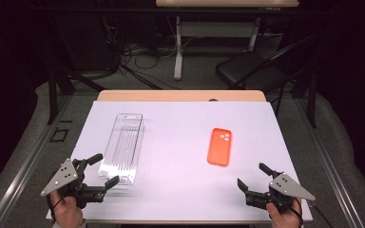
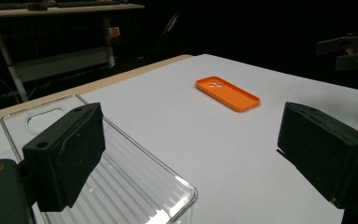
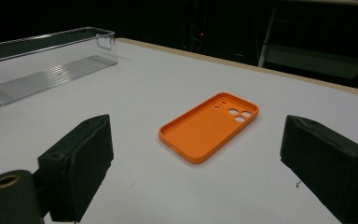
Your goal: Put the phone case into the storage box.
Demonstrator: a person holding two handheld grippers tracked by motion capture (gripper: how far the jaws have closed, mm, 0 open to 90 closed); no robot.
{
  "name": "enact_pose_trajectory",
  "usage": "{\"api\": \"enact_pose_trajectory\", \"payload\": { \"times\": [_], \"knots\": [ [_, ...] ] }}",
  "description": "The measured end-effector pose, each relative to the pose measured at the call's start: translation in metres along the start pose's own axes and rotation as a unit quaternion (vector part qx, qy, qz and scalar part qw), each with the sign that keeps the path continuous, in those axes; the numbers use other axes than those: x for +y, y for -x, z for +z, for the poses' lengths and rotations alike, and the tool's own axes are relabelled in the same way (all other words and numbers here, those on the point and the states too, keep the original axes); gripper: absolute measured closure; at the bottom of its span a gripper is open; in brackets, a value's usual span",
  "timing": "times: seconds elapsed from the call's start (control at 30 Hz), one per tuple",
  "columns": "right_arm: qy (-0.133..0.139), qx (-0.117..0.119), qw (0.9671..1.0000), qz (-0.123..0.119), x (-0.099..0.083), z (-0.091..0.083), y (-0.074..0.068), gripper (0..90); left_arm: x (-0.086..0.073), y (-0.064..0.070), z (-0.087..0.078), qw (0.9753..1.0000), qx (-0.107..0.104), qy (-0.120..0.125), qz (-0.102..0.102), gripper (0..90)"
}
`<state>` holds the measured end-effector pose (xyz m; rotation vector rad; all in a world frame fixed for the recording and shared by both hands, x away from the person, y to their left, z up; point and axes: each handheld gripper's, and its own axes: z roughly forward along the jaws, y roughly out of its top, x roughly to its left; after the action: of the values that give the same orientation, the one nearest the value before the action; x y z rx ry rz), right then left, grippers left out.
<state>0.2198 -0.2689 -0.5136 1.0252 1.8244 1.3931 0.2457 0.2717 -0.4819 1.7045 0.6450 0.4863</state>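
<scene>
An orange phone case (image 1: 219, 146) lies hollow side up on the white table cover (image 1: 180, 128), right of centre. It also shows in the right gripper view (image 3: 209, 127) and farther off in the left gripper view (image 2: 227, 93). A clear plastic bin (image 1: 122, 147) lies lengthwise on the left, empty (image 2: 121, 177) (image 3: 46, 63). My left gripper (image 1: 102, 170) is open at the front left, its jaws astride the bin's near corner. My right gripper (image 1: 254, 176) is open at the front right, a short way in front of the case, with nothing between its jaws.
The wooden table edge (image 1: 180, 95) runs along the back. Beyond it stand a second table's legs (image 1: 178, 42), floor cables (image 1: 142, 57) and a black chair (image 1: 252, 66). The other gripper (image 2: 349, 49) shows at the far right of the left gripper view.
</scene>
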Motion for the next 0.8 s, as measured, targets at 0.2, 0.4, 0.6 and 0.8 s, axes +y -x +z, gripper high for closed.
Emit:
{"api": "enact_pose_trajectory", "payload": {
  "times": [0.2,0.4,0.6,0.8],
  "knots": [
    [-0.008,0.002,1.0,-0.001,-0.001,0.002,0.0,9.0,0.0,-0.001,-0.001,1.0,0.006,-0.002,-0.003,7.6],
    [-0.007,-0.001,1.0,-0.004,0.001,0.001,0.0,9.0,0.0,-0.002,0.0,0.9999,0.001,-0.009,-0.009,7.6],
    [-0.025,-0.003,0.9995,0.017,0.003,0.005,0.001,6.2,0.001,-0.008,0.004,0.999,-0.029,-0.025,-0.023,7.6],
    [-0.036,0.004,0.9993,0.011,0.009,0.011,-0.002,2.0,0.009,-0.013,0.008,0.9982,-0.024,-0.045,-0.033,7.6]
  ]
}}
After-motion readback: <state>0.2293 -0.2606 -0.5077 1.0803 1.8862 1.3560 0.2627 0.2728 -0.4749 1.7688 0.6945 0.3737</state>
